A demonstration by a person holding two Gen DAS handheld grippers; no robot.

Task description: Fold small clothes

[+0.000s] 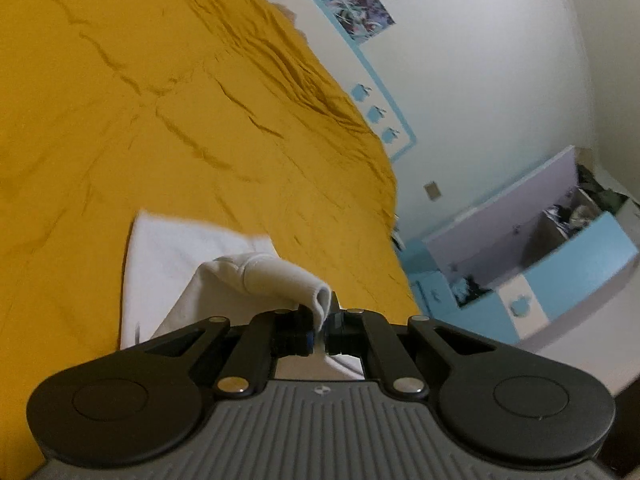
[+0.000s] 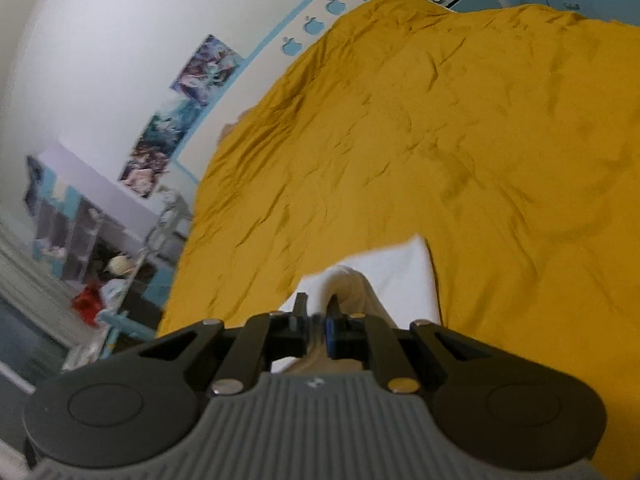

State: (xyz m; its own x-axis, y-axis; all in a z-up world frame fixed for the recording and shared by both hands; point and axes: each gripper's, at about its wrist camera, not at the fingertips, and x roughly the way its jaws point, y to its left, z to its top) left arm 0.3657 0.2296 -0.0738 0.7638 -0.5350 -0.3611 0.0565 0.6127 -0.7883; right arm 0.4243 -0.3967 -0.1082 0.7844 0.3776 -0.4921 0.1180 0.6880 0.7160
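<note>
Both pairs of jaws are pinched nearly closed on white cloth: the left gripper (image 1: 320, 320) clamps a folded, hemmed edge of the white garment (image 1: 180, 256), and the right gripper (image 2: 317, 320) grips a raised ridge of the same white garment (image 2: 400, 276), with only the fabric's thickness between the fingers.

Largest around them is the mustard-yellow bedspread (image 1: 160, 120), wrinkled and covering nearly the whole bed; the garment lies on its near part, partly flat, partly lifted toward the grippers. Behind the bed stands a pale wall (image 1: 480, 60) with a blue-framed headboard panel (image 2: 260, 52) carrying three small blue apple shapes. Posters (image 2: 180, 120) hang on the wall. Beside the bed, a blue and white cabinet (image 1: 560, 264) shows in the left wrist view, and shelving (image 2: 80, 232) holding mixed items, one of them red, shows in the right wrist view. Nothing lies between either gripper and the cloth.

Each gripper points forward and down over the bed's near edge, tilted to one side, so that the room appears slanted.

Garment's near portion is hidden beneath the gripper bodies, so its type cannot be told. Shelf contents are blurred.
</note>
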